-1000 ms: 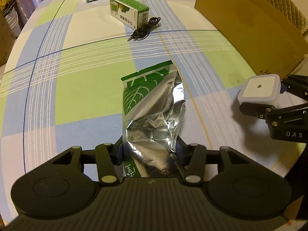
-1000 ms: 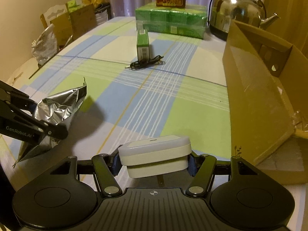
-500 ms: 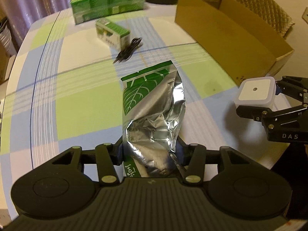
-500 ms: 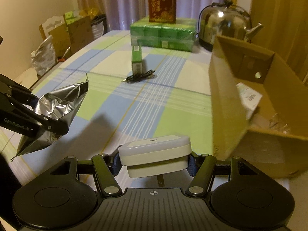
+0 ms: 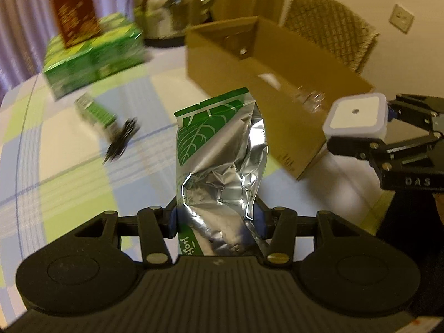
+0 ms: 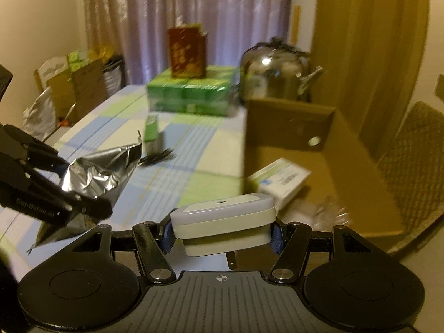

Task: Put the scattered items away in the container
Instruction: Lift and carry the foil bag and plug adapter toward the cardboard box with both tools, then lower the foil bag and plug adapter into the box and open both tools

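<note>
Left hand-held gripper [image 5: 219, 222]: clamping a crumpled foil pouch [image 5: 219, 163], holding it above the bench [image 5: 69, 166].
Right hand-held gripper [image 6: 222, 236]: squeezing a white plug adapter [image 6: 224, 223] near the cardboard box [image 6: 360, 166].
Far bench: green carton [image 5: 95, 111] and black cable [image 5: 120, 141] lying just beside each other.

A worktop [image 6: 211, 149] covered in a blue, green and cream checked cloth [image 5: 63, 149] fills the room's middle. Behind it hang pale purple curtains [image 6: 166, 8] beside a cream wall [image 6: 36, 19], under warm dim light. A wooden door [image 6: 369, 36] stands at the right. A chair [image 5: 330, 27] with a quilted back sits by a wall bearing switch plates [image 5: 401, 18]. Bags and cartons [image 6: 75, 86] crowd the left corner.
</note>
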`<state>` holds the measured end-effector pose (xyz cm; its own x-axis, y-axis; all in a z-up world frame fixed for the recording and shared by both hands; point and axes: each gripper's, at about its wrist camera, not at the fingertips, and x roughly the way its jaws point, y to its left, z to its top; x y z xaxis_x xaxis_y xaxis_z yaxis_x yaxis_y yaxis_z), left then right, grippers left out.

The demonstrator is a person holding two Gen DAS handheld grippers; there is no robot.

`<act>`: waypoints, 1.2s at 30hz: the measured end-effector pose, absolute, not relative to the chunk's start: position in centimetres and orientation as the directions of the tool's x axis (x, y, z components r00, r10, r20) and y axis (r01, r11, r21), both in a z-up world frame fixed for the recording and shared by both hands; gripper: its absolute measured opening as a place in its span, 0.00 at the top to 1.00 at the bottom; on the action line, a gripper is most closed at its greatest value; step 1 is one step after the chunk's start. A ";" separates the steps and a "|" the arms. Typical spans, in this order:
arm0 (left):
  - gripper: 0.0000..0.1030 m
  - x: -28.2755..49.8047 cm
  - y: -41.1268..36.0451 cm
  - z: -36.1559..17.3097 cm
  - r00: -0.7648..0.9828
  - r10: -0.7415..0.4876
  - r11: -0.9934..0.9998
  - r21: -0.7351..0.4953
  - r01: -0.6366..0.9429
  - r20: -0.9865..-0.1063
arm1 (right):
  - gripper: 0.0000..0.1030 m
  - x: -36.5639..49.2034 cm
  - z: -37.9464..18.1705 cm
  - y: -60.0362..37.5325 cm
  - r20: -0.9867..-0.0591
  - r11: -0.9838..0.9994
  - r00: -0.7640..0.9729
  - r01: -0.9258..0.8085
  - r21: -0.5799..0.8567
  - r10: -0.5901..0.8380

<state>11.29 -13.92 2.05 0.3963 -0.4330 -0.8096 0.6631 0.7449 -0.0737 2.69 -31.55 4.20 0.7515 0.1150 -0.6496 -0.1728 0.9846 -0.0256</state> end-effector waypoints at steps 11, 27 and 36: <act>0.56 13.0 -21.4 4.9 0.354 -0.517 0.680 -0.123 0.723 -0.779 | 0.42 5.1 5.6 -37.1 -0.636 0.991 0.770 -0.110 -0.078 0.036; 0.56 15.2 -28.9 5.1 0.332 -0.553 0.727 -0.248 0.640 -0.765 | 0.42 9.3 5.2 -43.3 -0.654 0.963 0.754 -0.213 -0.167 0.054; 0.56 17.4 -31.2 4.2 0.356 -0.546 0.784 -0.312 0.537 -0.758 | 0.42 11.6 4.3 -44.9 -0.669 0.928 0.738 -0.305 -0.213 0.089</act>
